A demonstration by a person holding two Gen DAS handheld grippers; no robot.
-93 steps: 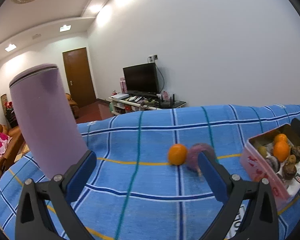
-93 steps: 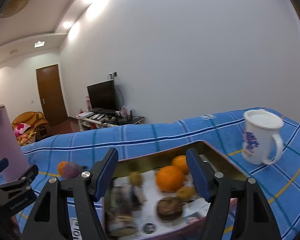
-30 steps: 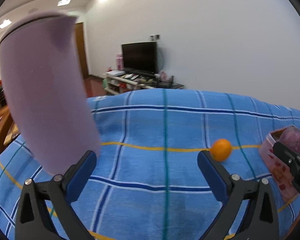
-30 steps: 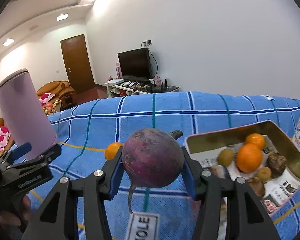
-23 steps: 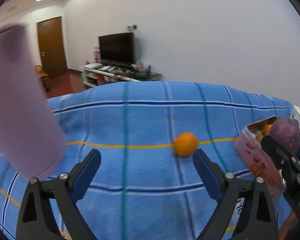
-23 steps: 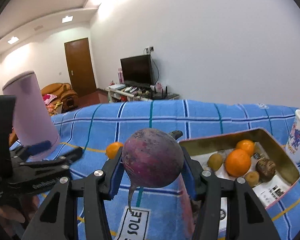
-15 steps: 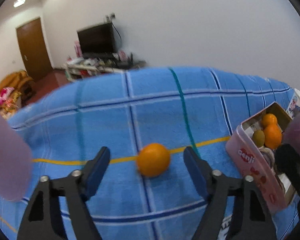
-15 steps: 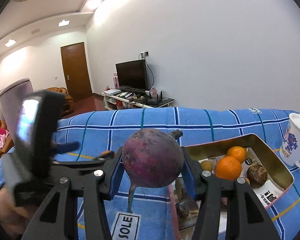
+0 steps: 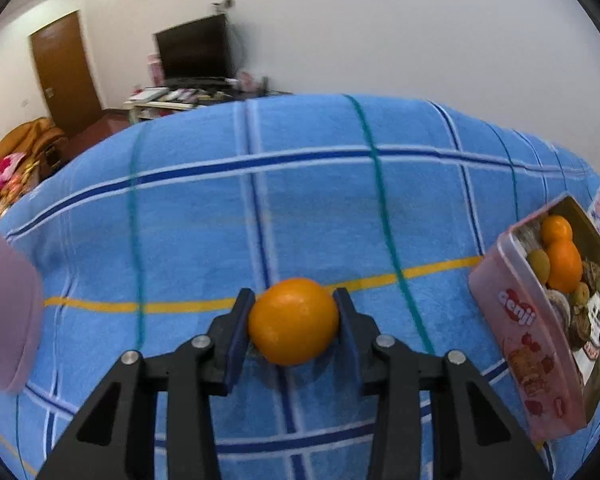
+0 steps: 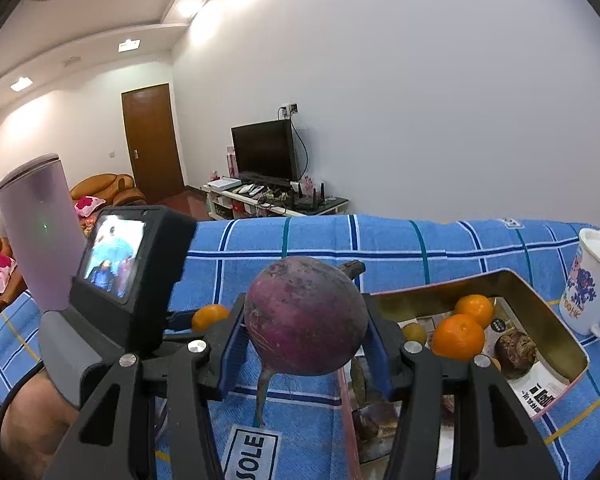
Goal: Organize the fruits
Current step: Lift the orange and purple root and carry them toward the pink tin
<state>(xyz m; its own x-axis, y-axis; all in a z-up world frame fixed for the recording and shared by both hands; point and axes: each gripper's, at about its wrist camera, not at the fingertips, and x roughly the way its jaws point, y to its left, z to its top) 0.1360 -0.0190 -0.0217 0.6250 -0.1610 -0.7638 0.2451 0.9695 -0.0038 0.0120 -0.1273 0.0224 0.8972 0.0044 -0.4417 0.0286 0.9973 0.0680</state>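
Left wrist view: left claw [image 9: 294, 322] just closed, clamped on orange [image 9: 293, 321] at equator, still on surface [image 9: 300, 208]; firm, rollable. Tin [image 9: 540, 344] at 3 o'clock. Right claw [image 10: 305, 334] clamps beet [image 10: 305, 316], dense.

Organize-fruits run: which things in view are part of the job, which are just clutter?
Part of the job:
- orange, on the cloth, between the left tongs, which have just been closing on it
- purple root vegetable, held in the right tongs
- pink tin already holding oranges and other fruit

Just lying about:
- lilac tumbler
- white mug
- blue checked cloth
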